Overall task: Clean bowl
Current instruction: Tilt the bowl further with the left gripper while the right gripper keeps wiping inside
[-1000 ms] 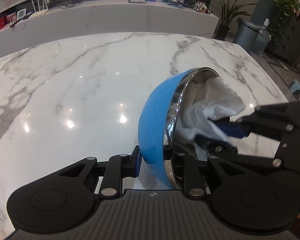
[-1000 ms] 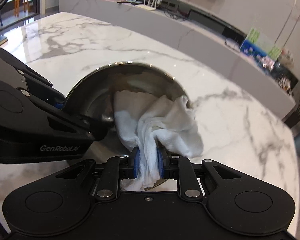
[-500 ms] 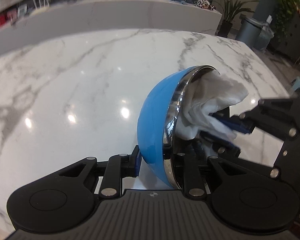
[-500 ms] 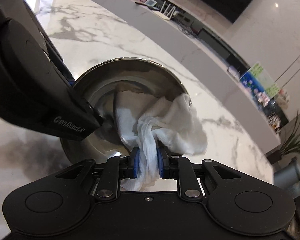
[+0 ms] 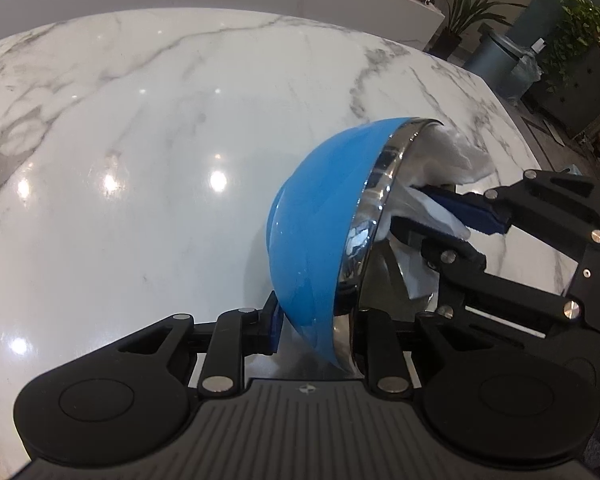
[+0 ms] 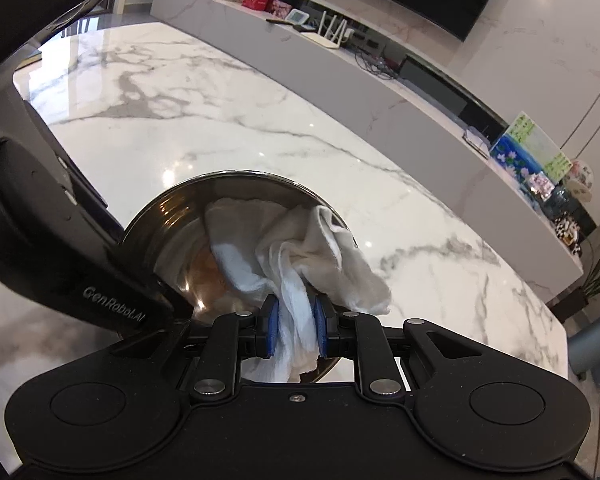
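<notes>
Glossy white marble counter (image 5: 148, 152) with grey veins spreads ahead of both claws. My left claw (image 5: 316, 328) is clamped on the rim of the bowl (image 5: 320, 240), smooth blue outside and mirror steel inside, tipped on edge. My right claw (image 6: 296, 330) pinches a crumpled white cloth (image 6: 284, 248) pressed into its hollow. I judge wiping is midway; next, sweep the cloth around the wall.

our left gripper (image 5: 316, 320) clamped on the tilted bowl (image 5: 320, 216) rim, our right gripper (image 6: 294, 330) pinching the cloth (image 6: 296, 248) inside it
</notes>
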Tool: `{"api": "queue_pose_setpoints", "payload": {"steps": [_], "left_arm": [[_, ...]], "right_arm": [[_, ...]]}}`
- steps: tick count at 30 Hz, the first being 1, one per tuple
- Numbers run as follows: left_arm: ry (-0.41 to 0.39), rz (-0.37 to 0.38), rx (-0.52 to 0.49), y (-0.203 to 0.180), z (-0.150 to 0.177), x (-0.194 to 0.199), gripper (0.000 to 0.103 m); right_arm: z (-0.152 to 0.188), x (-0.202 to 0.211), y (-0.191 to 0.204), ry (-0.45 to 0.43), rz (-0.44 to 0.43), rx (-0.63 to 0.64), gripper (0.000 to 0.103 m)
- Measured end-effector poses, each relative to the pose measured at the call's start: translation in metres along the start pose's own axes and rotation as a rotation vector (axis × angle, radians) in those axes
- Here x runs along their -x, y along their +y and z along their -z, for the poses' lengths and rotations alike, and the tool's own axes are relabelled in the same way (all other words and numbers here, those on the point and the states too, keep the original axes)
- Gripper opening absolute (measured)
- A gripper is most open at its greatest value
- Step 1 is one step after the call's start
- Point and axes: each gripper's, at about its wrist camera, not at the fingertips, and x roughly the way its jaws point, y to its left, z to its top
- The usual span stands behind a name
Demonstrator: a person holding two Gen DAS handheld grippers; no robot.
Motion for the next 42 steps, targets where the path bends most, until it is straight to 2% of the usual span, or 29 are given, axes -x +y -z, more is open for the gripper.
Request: {"api": "queue_pose_setpoints", "payload": {"steps": [8, 10, 13, 17, 18, 21, 27, 33, 34, 37, 42], "left_arm": [[-0.012, -0.017, -0.017, 0.001, -0.001, 0.001, 0.022], [-0.015, -0.020, -0.006, 0.003, -0.001, 0.001, 0.025], [-0.032, -0.039, 0.001, 0.006, -0.001, 0.002, 0.029], [-0.061, -0.057, 0.007, 0.008, -0.002, 0.005, 0.029], [-0.070, -0.061, 0.010, 0.008, -0.003, 0.006, 0.030], [-0.131, -0.097, -0.005, 0.005, -0.004, 0.013, 0.043], [-0.219, -0.154, -0.092, -0.009, -0.007, 0.025, 0.043], [-0.267, -0.177, -0.187, -0.026, -0.007, 0.028, 0.034], [-0.267, -0.174, -0.189, -0.027, -0.008, 0.027, 0.029], [-0.249, -0.166, -0.171, -0.024, -0.012, 0.026, 0.025], [-0.185, -0.144, -0.080, -0.009, -0.022, 0.021, 0.018]], "right_arm": [[-0.005, -0.013, -0.002, 0.028, -0.025, -0.051, 0.016], [-0.005, -0.013, -0.001, 0.039, -0.032, -0.058, 0.016], [-0.004, -0.013, 0.002, 0.053, -0.039, -0.050, 0.016], [-0.006, -0.019, 0.006, 0.073, -0.045, -0.029, 0.016], [-0.007, -0.020, 0.006, 0.078, -0.048, -0.030, 0.016], [-0.009, -0.024, 0.006, 0.101, -0.056, -0.032, 0.016], [-0.009, -0.028, 0.009, 0.113, -0.073, -0.024, 0.016], [-0.007, -0.025, 0.011, 0.114, -0.091, -0.021, 0.016], [-0.007, -0.025, 0.011, 0.114, -0.092, -0.021, 0.016], [-0.006, -0.023, 0.011, 0.112, -0.090, -0.021, 0.016], [-0.006, -0.013, 0.008, 0.096, -0.086, -0.017, 0.016]]}}
